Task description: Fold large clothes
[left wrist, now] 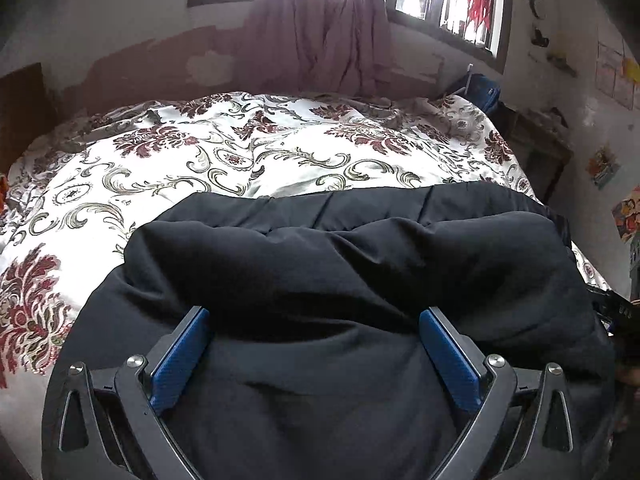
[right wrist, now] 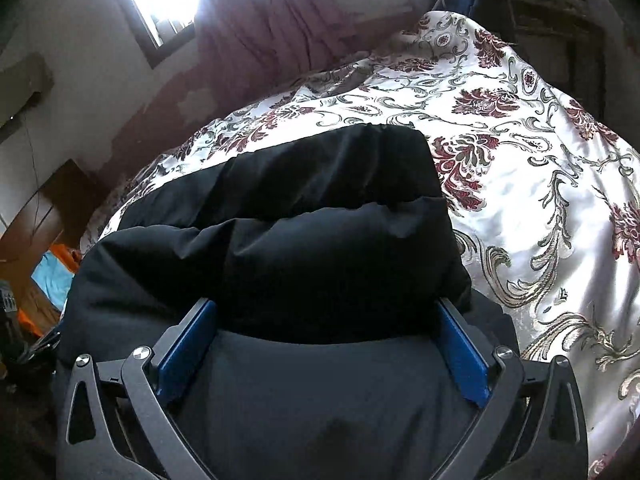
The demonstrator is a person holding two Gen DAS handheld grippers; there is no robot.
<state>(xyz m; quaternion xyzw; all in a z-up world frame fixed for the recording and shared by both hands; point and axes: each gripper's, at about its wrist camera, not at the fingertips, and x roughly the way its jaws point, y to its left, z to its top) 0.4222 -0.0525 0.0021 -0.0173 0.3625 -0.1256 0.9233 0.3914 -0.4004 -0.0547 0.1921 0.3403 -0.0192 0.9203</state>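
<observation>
A large black garment lies on the bed's near half, with a fold of it bulging up in a thick roll across its width. My left gripper is open just above the cloth, its blue pads spread wide, and nothing is pinched between them. The right wrist view shows the same black garment with its far end lying flat on the bedspread. My right gripper is open too, with the rolled fold sitting between and just beyond its blue pads.
The bed carries a white bedspread with red and grey flowers. A mauve curtain hangs under the window behind it. Dark wooden furniture stands at the left. A dark cabinet stands by the bed's right side.
</observation>
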